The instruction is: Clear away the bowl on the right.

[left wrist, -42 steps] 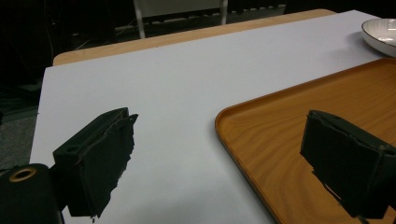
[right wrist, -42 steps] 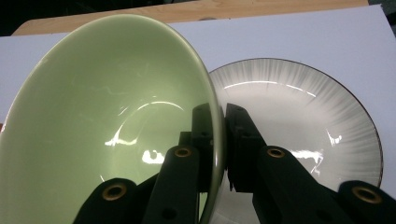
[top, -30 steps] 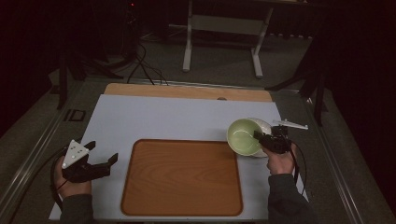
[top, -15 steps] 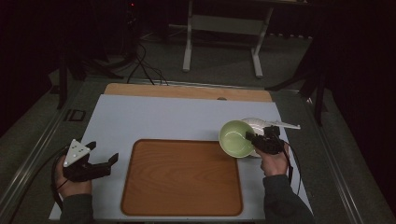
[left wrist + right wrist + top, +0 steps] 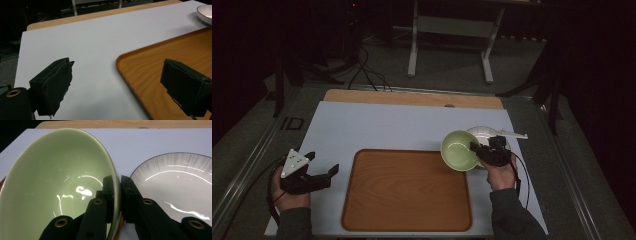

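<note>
Here the right claw (image 5: 476, 148) pinches the rim of the green bowl (image 5: 458, 150), one jaw inside and one outside, holding it tilted over the tray's (image 5: 407, 192) corner at about 1 o'clock. Just beside it at 3 o'clock lies a white plate (image 5: 175, 187) with a dark rim. The left claw (image 5: 323, 164) gapes empty over the surface (image 5: 377, 127) at 9 o'clock of the tray. Any lettering is too dim to read.

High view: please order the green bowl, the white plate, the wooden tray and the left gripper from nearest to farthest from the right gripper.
1. Green bowl: clamped in the right gripper, on its left.
2. White plate: just behind it.
3. Wooden tray: to the left, below the bowl.
4. Left gripper: at the table's far left edge.
</note>
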Motion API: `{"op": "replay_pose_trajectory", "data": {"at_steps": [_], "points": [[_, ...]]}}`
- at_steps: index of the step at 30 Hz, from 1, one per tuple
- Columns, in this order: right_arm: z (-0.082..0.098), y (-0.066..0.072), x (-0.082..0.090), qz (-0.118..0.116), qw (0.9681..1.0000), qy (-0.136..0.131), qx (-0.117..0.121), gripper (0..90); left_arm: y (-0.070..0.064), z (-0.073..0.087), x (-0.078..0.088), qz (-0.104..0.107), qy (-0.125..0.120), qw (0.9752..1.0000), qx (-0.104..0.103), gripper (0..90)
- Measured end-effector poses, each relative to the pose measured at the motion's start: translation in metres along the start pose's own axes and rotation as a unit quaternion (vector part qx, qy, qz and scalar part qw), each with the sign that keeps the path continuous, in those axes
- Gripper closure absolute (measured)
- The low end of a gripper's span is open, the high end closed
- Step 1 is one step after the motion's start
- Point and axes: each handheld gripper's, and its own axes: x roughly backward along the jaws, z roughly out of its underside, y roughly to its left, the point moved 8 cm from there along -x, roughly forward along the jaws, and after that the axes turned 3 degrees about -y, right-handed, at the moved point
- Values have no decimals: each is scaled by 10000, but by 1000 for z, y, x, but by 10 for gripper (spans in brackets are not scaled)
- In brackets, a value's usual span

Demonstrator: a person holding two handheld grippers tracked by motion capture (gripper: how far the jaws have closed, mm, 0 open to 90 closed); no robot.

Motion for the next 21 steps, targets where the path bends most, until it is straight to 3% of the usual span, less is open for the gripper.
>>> {"op": "replay_pose_trajectory", "data": {"at_steps": [21], "points": [[4, 28, -7, -205, 9994, 79, 274, 830, 1, 0, 1, -26, -9, 10000, 18, 106]]}}
